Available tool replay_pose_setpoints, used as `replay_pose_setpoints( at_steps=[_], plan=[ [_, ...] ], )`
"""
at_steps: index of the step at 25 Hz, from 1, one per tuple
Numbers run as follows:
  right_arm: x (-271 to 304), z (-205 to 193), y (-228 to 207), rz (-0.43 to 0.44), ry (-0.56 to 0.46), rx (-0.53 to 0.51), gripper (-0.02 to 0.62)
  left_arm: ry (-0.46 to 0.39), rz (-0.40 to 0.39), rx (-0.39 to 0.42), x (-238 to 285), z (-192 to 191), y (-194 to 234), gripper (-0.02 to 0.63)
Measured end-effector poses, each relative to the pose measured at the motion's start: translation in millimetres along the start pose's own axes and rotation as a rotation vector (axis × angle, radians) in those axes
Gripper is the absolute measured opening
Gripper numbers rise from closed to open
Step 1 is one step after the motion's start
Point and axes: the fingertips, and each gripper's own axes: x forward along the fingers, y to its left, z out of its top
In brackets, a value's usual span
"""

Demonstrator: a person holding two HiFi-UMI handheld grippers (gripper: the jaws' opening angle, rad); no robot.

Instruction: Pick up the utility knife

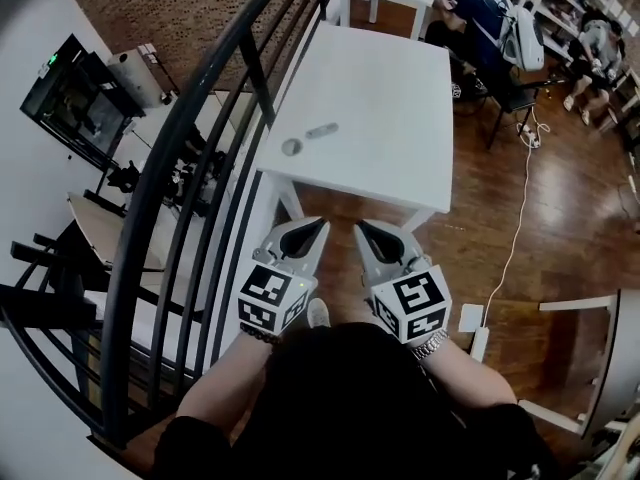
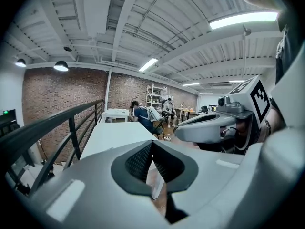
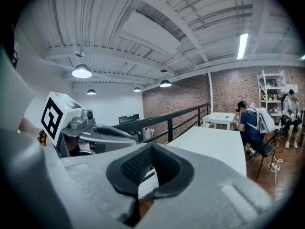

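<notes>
Our left gripper (image 1: 321, 223) and right gripper (image 1: 361, 225) are both squeezed shut on nothing. The knife (image 1: 321, 130) lies on the table (image 1: 400, 98), at 12 o'clock from them. It looks light, hard and thin, so we should grab it across its middle.

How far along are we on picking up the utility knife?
Nothing done yet. The utility knife lies untouched on the white table, beside a small round object. In hand: nothing; the left gripper and right gripper are both shut and empty, short of the table's near edge. Left: reach in, open the fingers, close on the knife, lift.
</notes>
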Motion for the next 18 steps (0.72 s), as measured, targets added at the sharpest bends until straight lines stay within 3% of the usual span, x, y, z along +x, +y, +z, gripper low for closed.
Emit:
replay_pose_setpoints(
  at_steps=[9,18],
  plan=[
    [45,29,-12,-0.062,0.043,-0.021,-0.008,-0.004,-0.066,-0.016,19,19,49,0.017],
    [74,37,-83,0.001,0.046,0.0,-0.008,0.067,-0.011,-0.007,90,31,75,0.017]
  ],
)
